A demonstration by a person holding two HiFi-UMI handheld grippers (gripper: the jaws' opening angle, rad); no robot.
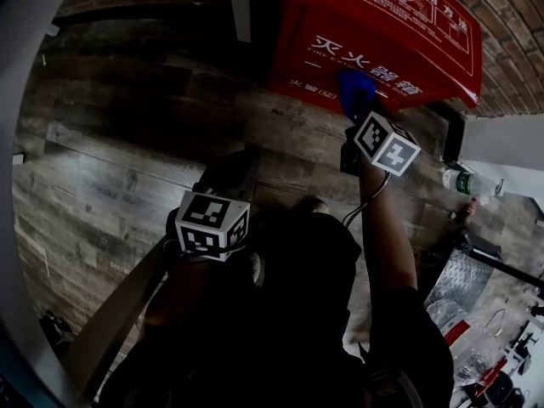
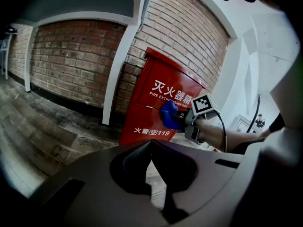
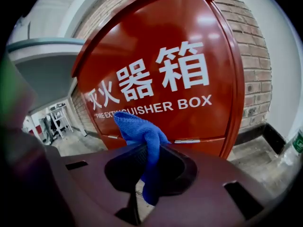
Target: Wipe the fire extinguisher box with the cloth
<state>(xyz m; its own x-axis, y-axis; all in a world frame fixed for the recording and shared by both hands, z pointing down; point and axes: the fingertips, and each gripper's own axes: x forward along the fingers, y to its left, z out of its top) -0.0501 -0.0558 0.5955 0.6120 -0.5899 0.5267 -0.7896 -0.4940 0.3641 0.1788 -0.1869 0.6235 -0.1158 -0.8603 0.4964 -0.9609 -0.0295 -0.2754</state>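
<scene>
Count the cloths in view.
1. The blue cloth is pinched in the right gripper, held up at the red fire extinguisher box front. Others could be hidden behind the person.

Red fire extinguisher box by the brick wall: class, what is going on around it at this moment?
A person holds a gripper in each hand. The right gripper is shut on a blue microfibre cloth and holds it at the front of the red metal fire extinguisher box, just below its white lettering; the cloth looks to be touching it. The box stands against a brick wall. The left gripper hangs back, its fingers together with nothing between them.
</scene>
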